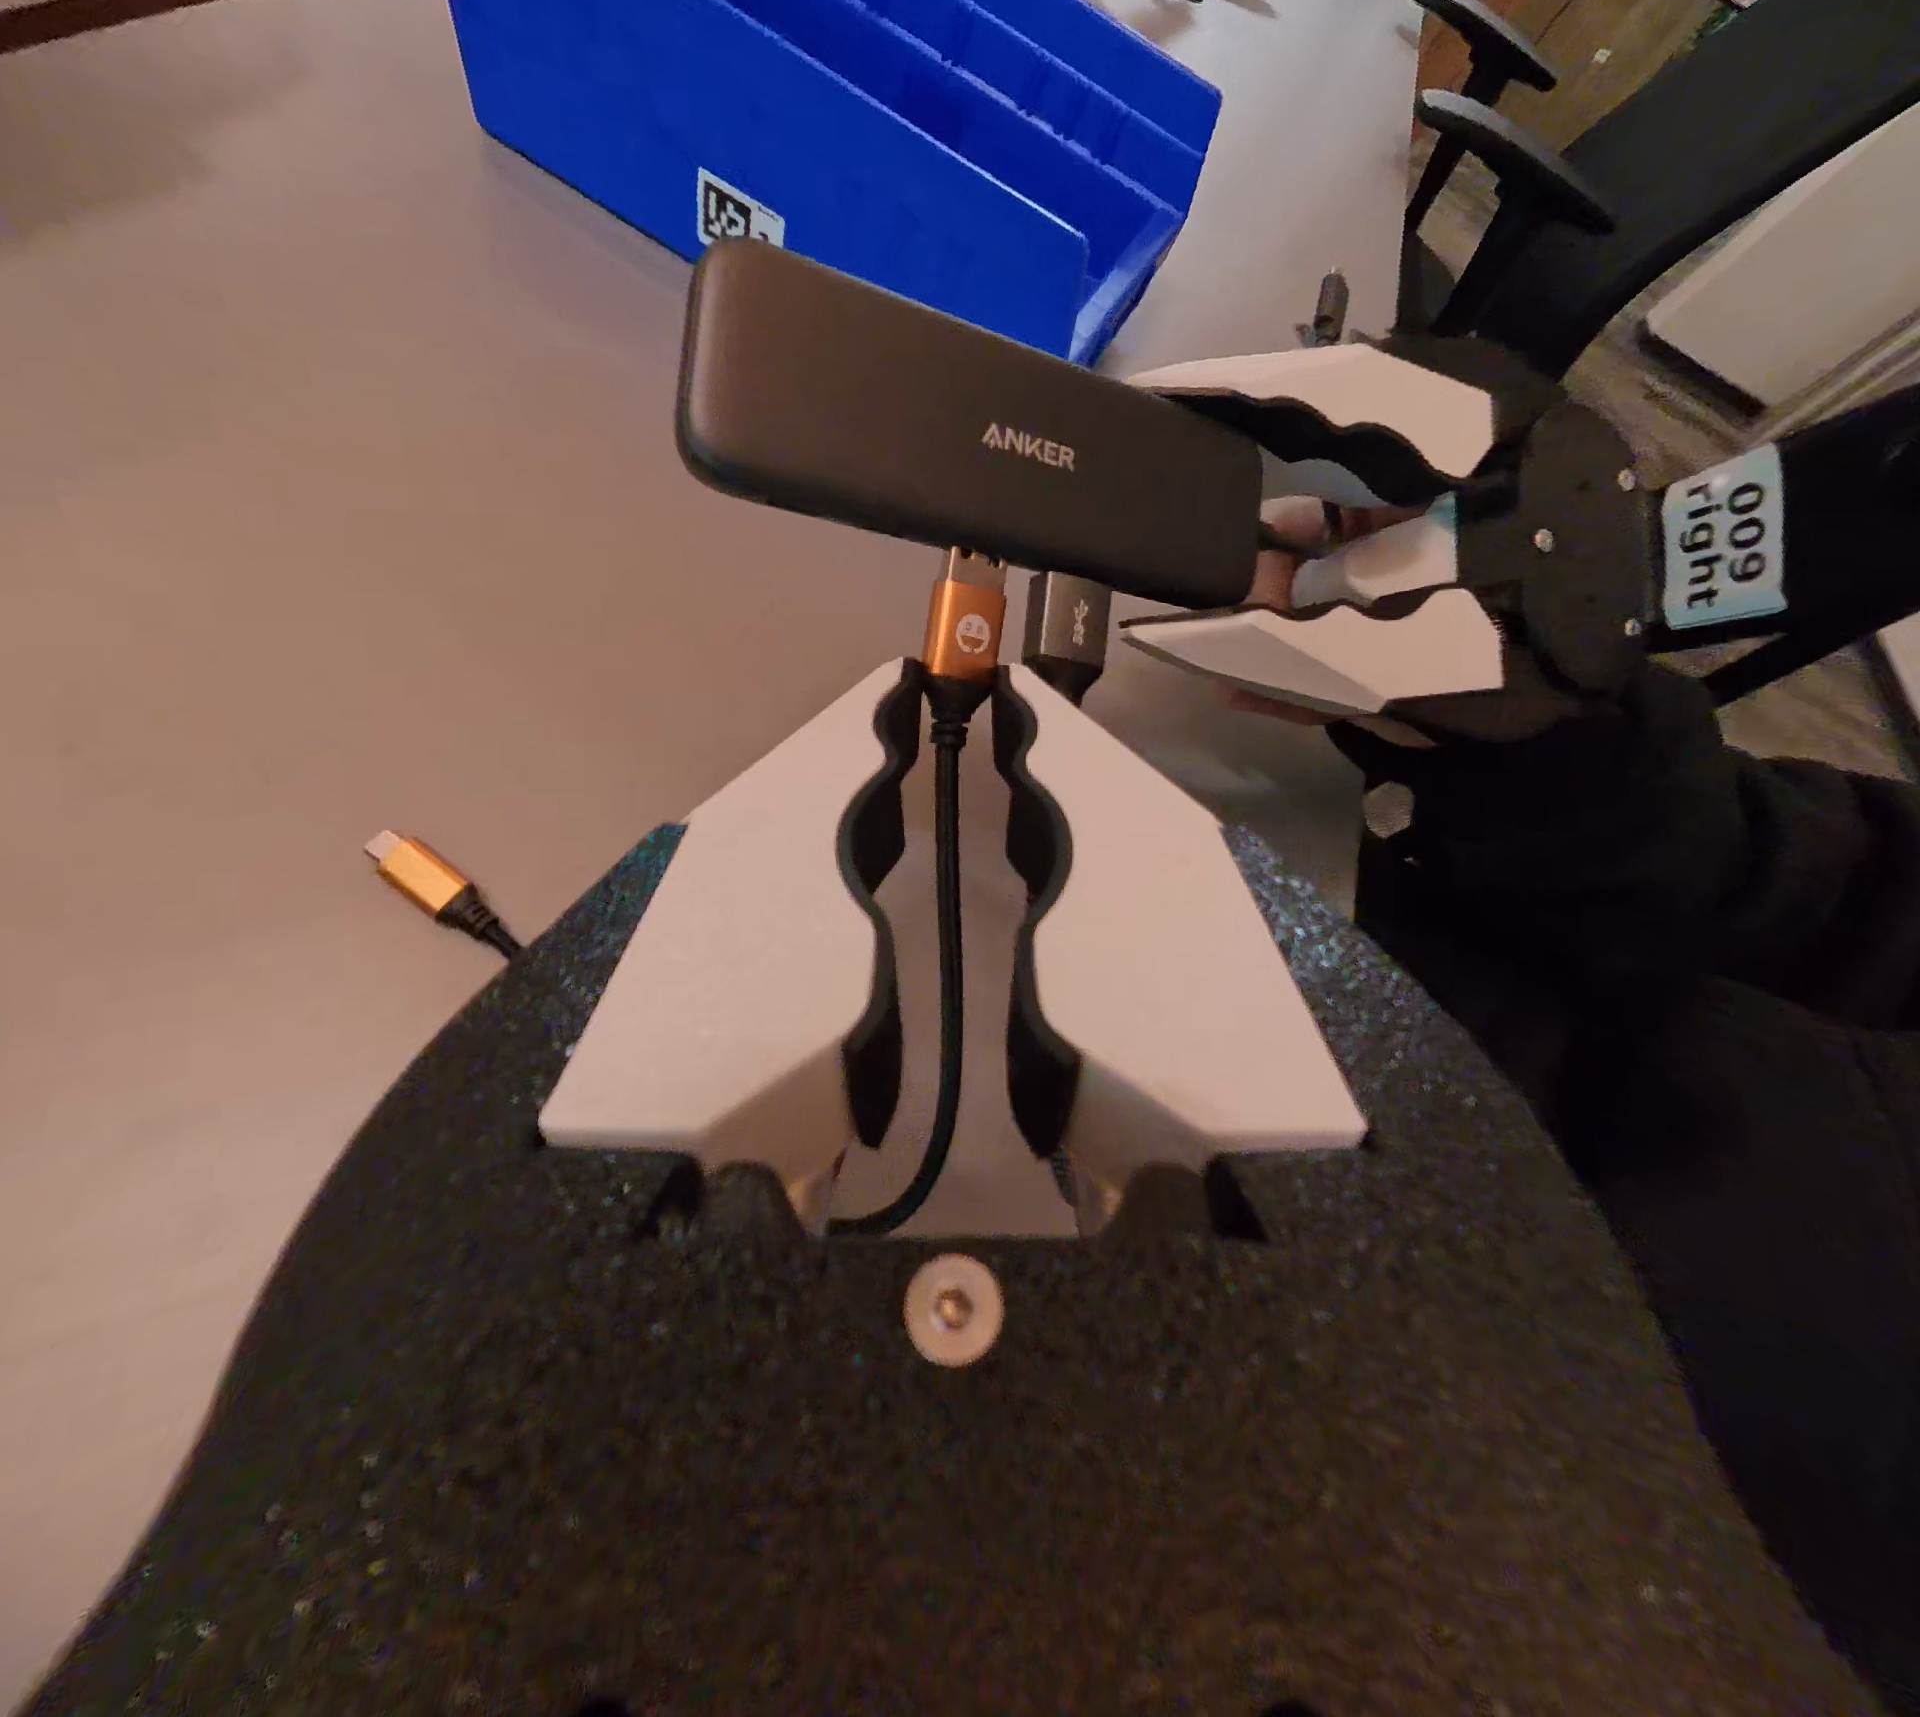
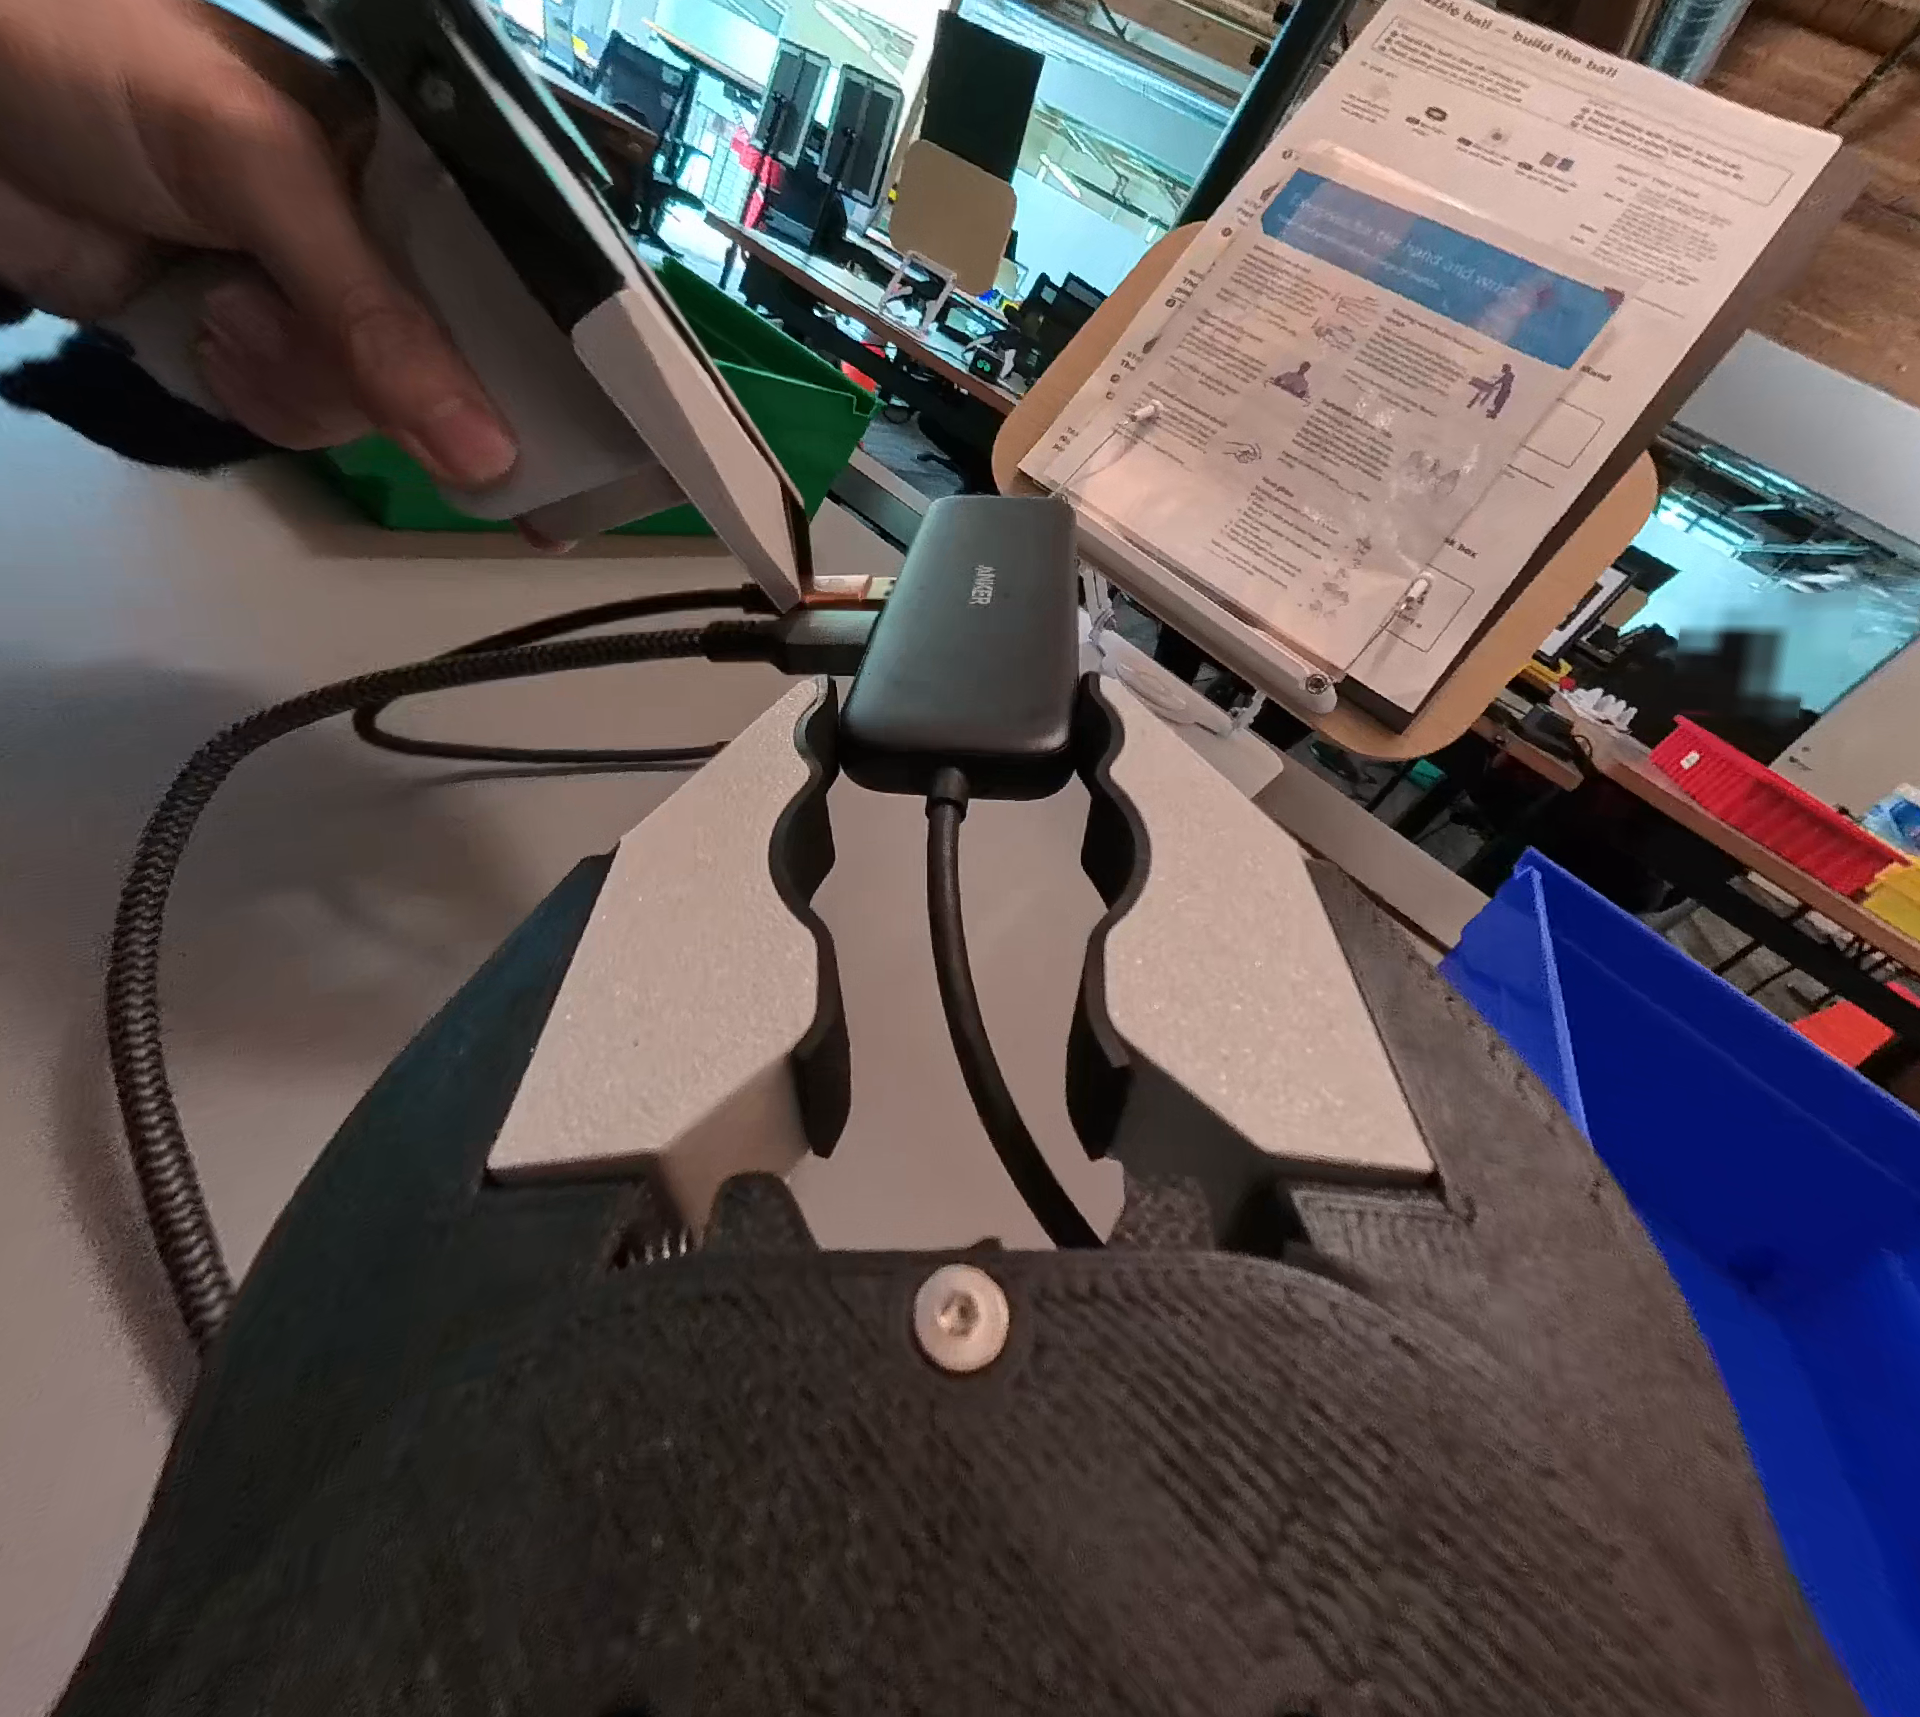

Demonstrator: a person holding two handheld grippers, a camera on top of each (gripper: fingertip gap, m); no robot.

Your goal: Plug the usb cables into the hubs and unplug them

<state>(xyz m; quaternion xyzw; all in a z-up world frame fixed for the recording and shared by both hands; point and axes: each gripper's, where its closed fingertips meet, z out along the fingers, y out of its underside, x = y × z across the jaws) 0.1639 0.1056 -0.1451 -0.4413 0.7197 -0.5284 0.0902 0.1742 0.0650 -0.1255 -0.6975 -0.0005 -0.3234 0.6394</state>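
We see our left gripper and right gripper alike: pale grey wedge fingers with wavy black pads, speckled black bodies, one silver screw each, white lettered labels, a black sleeve.

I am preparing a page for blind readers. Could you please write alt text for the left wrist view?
The left gripper pinches an orange plug at a port of a dark hub, which the right gripper holds above a grey table. A grey plug sits in the next port. A blue bin stands behind, and another orange plug lies loose on the table.
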